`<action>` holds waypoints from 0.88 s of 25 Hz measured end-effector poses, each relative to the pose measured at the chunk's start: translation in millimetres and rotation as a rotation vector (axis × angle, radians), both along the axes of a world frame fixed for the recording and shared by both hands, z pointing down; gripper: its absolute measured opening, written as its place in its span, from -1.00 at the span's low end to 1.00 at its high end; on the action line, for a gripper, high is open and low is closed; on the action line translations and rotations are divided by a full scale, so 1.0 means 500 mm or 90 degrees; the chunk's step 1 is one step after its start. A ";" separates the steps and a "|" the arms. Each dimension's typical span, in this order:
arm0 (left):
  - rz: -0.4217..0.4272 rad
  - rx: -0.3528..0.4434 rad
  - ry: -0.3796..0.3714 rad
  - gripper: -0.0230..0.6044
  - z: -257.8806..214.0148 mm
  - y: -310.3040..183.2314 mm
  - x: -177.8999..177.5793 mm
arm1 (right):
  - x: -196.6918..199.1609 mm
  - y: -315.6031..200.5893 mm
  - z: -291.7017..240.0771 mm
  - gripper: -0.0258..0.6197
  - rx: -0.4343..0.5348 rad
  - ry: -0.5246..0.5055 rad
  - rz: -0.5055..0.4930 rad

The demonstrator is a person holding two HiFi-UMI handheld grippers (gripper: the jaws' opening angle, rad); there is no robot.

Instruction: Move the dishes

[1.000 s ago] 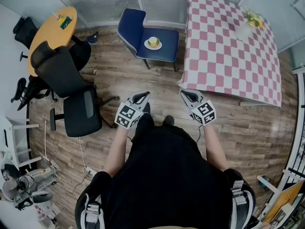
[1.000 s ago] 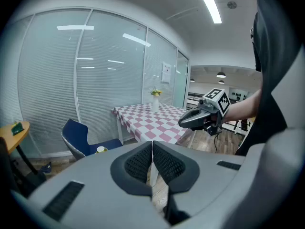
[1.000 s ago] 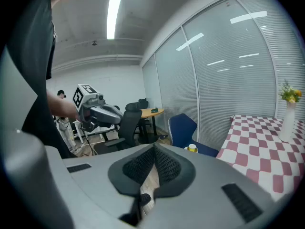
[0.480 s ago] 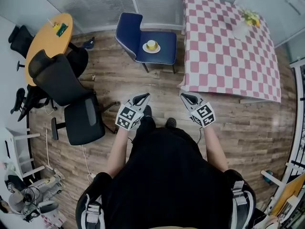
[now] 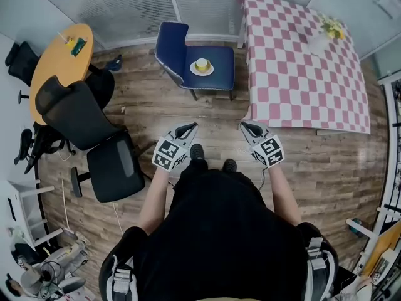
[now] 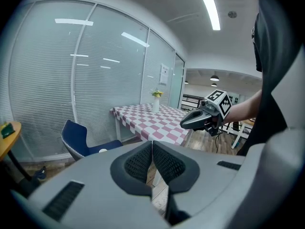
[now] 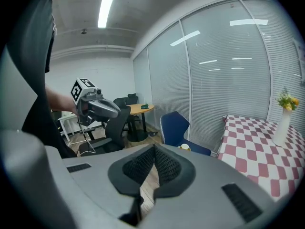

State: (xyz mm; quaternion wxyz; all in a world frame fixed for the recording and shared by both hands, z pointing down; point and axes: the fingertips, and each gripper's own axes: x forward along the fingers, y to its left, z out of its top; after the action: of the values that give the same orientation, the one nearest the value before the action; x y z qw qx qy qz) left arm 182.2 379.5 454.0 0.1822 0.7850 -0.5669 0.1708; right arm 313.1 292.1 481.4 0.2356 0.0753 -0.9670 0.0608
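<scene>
Across the wood floor (image 5: 207,111), the cup and plate (image 5: 202,66) sit on the blue chair (image 5: 220,75), far ahead. The left hand-held gripper (image 5: 187,128) is nearer than the right hand-held gripper (image 5: 246,128); both are closed and empty.

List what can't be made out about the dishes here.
- Cup on the saucer, head view: too small to see any contents.
- Same cup, right gripper view: its lower part is hidden behind the right gripper.
- Green thing on the orange table, head view: too small to identify.
</scene>
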 end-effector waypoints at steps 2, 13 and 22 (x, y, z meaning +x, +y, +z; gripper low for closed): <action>0.005 -0.001 0.002 -0.84 0.002 -0.002 -0.037 | -0.037 -0.001 -0.002 -0.87 0.002 0.002 0.003; 0.033 0.002 0.007 -0.84 0.017 -0.023 -0.216 | -0.213 -0.008 0.017 -0.87 0.034 0.033 0.008; 0.071 0.005 0.018 -0.84 0.010 -0.047 -0.311 | -0.291 -0.012 0.024 -0.87 0.035 0.033 0.050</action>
State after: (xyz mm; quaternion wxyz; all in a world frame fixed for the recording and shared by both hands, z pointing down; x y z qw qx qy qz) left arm 26.8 355.8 459.1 0.1771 0.8186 -0.5201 0.1674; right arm 167.6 285.9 493.3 0.2559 0.1213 -0.9582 0.0416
